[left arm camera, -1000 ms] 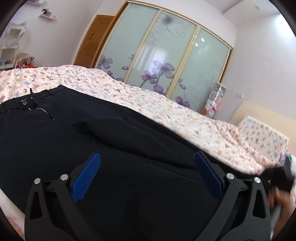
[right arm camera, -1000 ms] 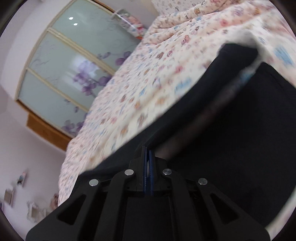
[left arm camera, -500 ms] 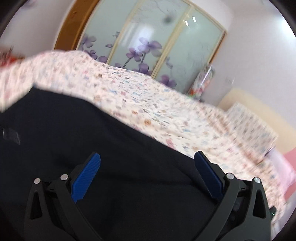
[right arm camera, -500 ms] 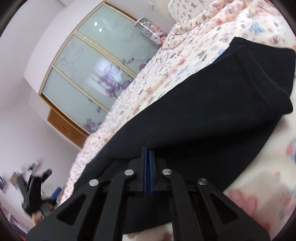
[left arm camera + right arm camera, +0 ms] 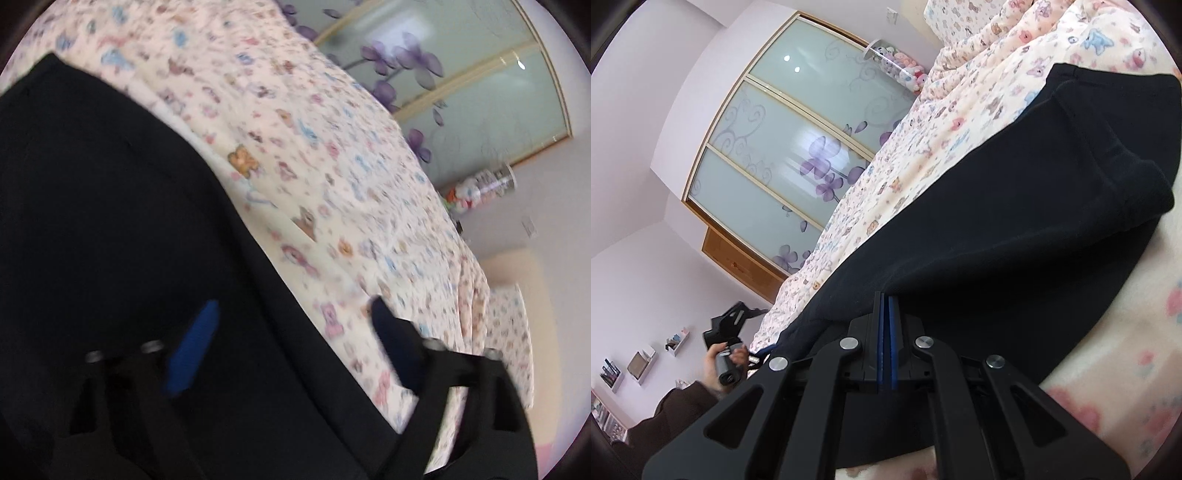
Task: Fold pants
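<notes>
Two grippers work over black pants (image 5: 1015,229) spread on a floral bedspread (image 5: 960,122). Bare bedspread runs wide beyond the pants' far edge, toward the glass wardrobe doors (image 5: 783,158). At the right, the hems lie doubled over near the bed's edge. The right gripper (image 5: 886,332) is clamped tight on a fold of the pants. The left gripper (image 5: 291,332), blurred, has its jaws apart and just closing, straddling the pants' far edge, pads not pressing.
</notes>
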### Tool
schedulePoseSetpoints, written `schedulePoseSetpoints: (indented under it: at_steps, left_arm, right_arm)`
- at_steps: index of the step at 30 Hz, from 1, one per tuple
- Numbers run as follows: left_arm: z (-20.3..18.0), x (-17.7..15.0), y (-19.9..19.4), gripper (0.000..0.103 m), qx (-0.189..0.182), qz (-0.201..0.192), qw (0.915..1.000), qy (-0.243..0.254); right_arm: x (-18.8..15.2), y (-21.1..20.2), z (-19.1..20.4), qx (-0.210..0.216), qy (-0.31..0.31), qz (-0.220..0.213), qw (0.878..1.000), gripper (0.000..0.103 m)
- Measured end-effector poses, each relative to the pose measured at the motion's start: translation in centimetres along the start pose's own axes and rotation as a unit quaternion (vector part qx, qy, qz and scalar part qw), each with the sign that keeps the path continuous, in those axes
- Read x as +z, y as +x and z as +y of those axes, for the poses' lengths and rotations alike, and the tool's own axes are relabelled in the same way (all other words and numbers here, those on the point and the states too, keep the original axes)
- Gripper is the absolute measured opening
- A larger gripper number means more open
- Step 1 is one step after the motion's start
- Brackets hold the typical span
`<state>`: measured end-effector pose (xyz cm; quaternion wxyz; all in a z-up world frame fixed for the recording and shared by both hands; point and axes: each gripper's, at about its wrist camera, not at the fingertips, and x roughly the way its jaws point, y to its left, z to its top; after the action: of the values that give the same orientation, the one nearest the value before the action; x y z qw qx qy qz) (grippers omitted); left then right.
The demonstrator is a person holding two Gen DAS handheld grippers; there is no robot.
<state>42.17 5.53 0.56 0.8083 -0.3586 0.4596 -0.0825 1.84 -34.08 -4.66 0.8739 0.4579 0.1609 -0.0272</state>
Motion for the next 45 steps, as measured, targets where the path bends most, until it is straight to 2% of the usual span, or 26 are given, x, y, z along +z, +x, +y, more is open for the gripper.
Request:
schedulePoseSetpoints:
  at_steps: [2, 3, 6, 7, 8, 13, 16, 20, 23, 25, 29, 31, 33, 35, 37, 39, 40, 41, 42, 43, 44, 45]
  left_arm:
    - [0.2, 0.5, 1.3, 0.057, 0.025, 0.001, 0.9997, -0.002]
    - [0.4, 0.6, 2.0, 0.054, 0.042, -0.001, 0.9991, -0.005]
    - [1.2, 0.9, 2.7, 0.034, 0.045, -0.022, 0.9983, -0.028]
    - [1.4, 1.0, 3.0, 0.011, 0.045, -0.024, 0.9982, -0.034]
    - [1.4, 0.9, 2.9, 0.001, 0.038, -0.023, 0.9984, -0.035]
    - [1.0, -0.3, 0.2, 0.001, 0.035, -0.07, 0.9965, -0.028]
    - [0.7, -1.7, -3.7, 0.001, 0.025, -0.108, 0.9935, -0.027]
    - [0.7, -5.0, -11.2, 0.001, 0.02, -0.149, 0.9886, 0.004]
    - [2.1, -8.9, -17.6, 0.001, 0.0, -0.174, 0.9846, 0.013]
    - [2.9, -11.7, -20.9, 0.001, -0.001, -0.194, 0.9805, 0.029]
    - [6.8, -20.1, -26.9, 0.001, -0.007, -0.226, 0.973, 0.046]
    - [8.7, -22.9, -27.7, 0.001, -0.006, -0.22, 0.9747, 0.039]
    - [11.2, -26.0, -27.6, 0.001, 0.009, -0.207, 0.978, 0.025]
    - [12.7, -27.6, -26.6, 0.002, 0.034, -0.191, 0.9807, 0.023]
    - [14.1, -28.5, -25.8, 0.003, 0.052, -0.166, 0.9847, 0.018]
    - [15.2, -29.1, -25.9, 0.01, 0.05, -0.154, 0.9868, 0.003]
    - [15.5, -29.0, -26.3, 0.021, 0.052, -0.156, 0.9864, -0.003]
    - [15.7, -28.6, -27.1, 0.041, 0.056, -0.165, 0.9848, -0.005]
    - [15.9, -28.1, -27.6, 0.053, 0.052, -0.172, 0.9837, -0.006]
    - [16.1, -28.0, -28.2, 0.078, 0.046, -0.181, 0.9824, -0.006]
    - [16.3, -27.5, -29.0, 0.088, 0.038, -0.197, 0.9796, -0.007]
    - [16.5, -27.3, -29.8, 0.09, 0.032, -0.213, 0.9765, -0.003]
  right_arm:
    - [-0.1, 0.1, -0.1, 0.002, -0.001, 0.003, 1.0, 0.002]
    - [-0.2, 0.0, -0.1, 0.003, -0.001, 0.004, 1.0, 0.002]
    - [-0.4, 0.3, -0.1, 0.004, -0.001, 0.007, 1.0, 0.002]
    - [-0.4, 0.5, -0.1, 0.003, -0.001, 0.008, 1.0, 0.002]
    - [-0.3, 0.5, -0.2, 0.004, -0.001, 0.009, 1.0, 0.002]
    - [-0.1, 1.0, -0.4, 0.002, 0.0, 0.014, 1.0, 0.002]
    - [0.0, 1.1, -0.6, 0.002, 0.003, 0.017, 1.0, 0.002]
    - [0.5, 0.9, -0.9, 0.01, 0.013, 0.018, 1.0, 0.002]
    - [1.7, 0.1, -1.2, 0.024, 0.044, 0.024, 0.998, 0.002]
    - [3.3, -1.5, -1.0, 0.027, 0.055, 0.014, 0.998, 0.002]
    - [6.0, -4.9, -0.8, 0.02, 0.048, -0.001, 0.999, 0.002]
    - [6.7, -6.1, -1.1, 0.003, 0.041, -0.001, 0.999, 0.002]
    - [6.9, -7.0, -1.4, -0.016, 0.032, -0.008, 0.999, 0.002]
    - [6.9, -7.7, -2.0, -0.04, 0.029, -0.008, 0.999, 0.002]
    - [6.4, -7.6, -2.6, -0.059, 0.029, 0.013, 0.998, 0.002]
    - [5.3, -7.8, -2.9, -0.071, 0.027, 0.03, 0.997, 0.003]
    - [5.0, -7.8, -2.7, -0.071, 0.029, 0.036, 0.996, 0.004]
    - [4.8, -8.1, -2.8, -0.068, 0.033, 0.042, 0.996, 0.004]
    - [4.8, -8.3, -2.9, -0.066, 0.041, 0.048, 0.996, 0.004]
    - [4.9, -8.7, -3.2, -0.059, 0.052, 0.051, 0.996, 0.005]
    - [5.0, -9.0, -3.3, -0.056, 0.058, 0.053, 0.995, 0.016]
    - [5.1, -9.2, -3.4, -0.055, 0.062, 0.054, 0.995, 0.05]
